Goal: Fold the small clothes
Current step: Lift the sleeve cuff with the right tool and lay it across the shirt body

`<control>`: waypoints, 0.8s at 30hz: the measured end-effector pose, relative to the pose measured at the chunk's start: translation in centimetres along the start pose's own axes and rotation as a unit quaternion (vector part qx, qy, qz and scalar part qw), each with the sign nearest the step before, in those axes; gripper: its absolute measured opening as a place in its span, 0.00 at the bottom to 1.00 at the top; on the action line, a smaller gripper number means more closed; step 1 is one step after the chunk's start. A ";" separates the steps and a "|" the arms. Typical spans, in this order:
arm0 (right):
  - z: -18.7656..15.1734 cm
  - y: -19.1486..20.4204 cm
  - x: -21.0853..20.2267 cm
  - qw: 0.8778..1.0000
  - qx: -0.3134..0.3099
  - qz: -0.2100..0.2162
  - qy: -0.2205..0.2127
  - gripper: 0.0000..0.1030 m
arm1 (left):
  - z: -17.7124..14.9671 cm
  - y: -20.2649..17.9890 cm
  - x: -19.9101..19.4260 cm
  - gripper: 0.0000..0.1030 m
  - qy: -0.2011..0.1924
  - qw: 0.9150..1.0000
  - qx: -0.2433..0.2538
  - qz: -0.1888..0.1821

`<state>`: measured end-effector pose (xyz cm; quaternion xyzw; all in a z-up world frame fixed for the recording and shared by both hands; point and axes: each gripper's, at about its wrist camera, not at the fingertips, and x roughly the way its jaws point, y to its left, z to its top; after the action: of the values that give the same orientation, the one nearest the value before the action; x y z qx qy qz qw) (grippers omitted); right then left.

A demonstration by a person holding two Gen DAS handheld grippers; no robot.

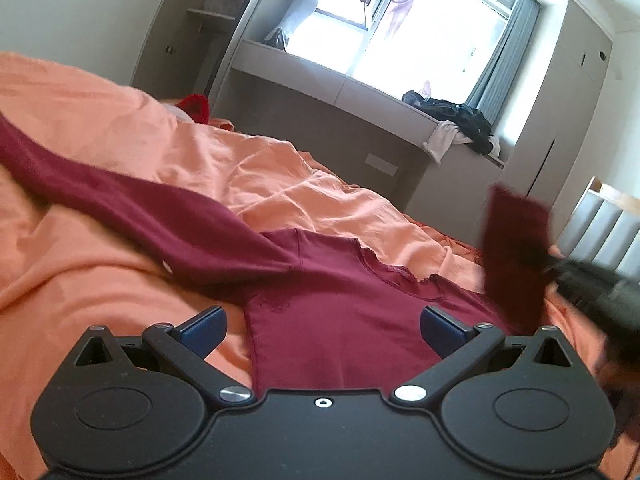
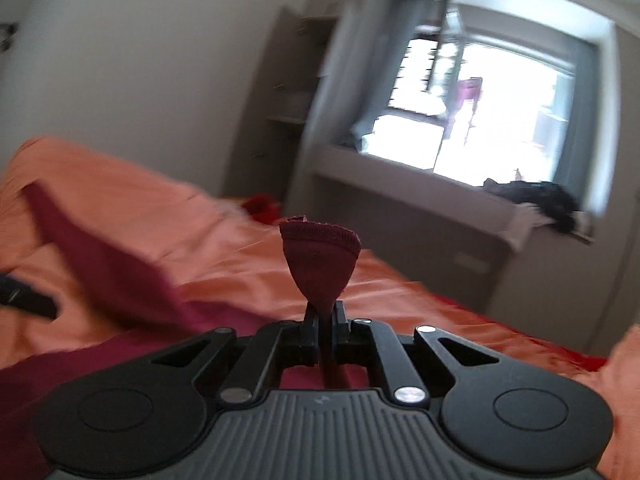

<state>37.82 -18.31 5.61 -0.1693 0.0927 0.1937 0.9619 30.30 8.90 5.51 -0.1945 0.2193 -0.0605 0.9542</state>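
Observation:
A dark red long-sleeved top [image 1: 336, 312] lies on the orange bedding [image 1: 280, 184], neckline away from me, one sleeve [image 1: 120, 196] stretched out to the left. My left gripper [image 1: 323, 330] is open just above the top's body, its blue fingertips [image 1: 204, 330] spread wide. My right gripper [image 2: 325, 312] is shut on the cuff of the other sleeve [image 2: 320, 256] and holds it up off the bed. In the left wrist view that raised sleeve [image 1: 514, 256] hangs at the right, with the right gripper [image 1: 560, 270] blurred beside it.
A grey window ledge [image 1: 360, 92] runs behind the bed with a pile of dark and white clothes [image 1: 460, 120] on it. A small red item [image 1: 196, 108] lies at the bed's far edge. A grey padded headboard [image 1: 600, 232] stands at the right.

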 end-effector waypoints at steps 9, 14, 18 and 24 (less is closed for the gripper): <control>-3.7 10.9 -1.4 0.990 -0.131 0.043 0.003 0.05 | -0.3 1.3 -0.8 1.00 -0.015 1.000 0.000 0.001; -7.0 15.1 -0.6 0.974 -0.220 0.045 0.025 0.08 | -0.2 1.3 -0.4 1.00 -0.019 1.000 -0.015 -0.003; -7.8 14.6 -1.8 0.979 -0.191 0.069 0.035 0.43 | -0.3 0.5 0.3 1.00 -0.016 1.000 -0.015 -0.003; -7.6 7.7 -5.3 0.994 -0.063 0.075 0.041 0.89 | -0.9 -1.8 2.8 1.00 0.006 1.000 0.000 0.003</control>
<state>29.02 -16.26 -2.38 -0.2299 0.1325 0.2639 0.9273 32.36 6.42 4.41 -0.1937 0.2253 -0.0590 0.9530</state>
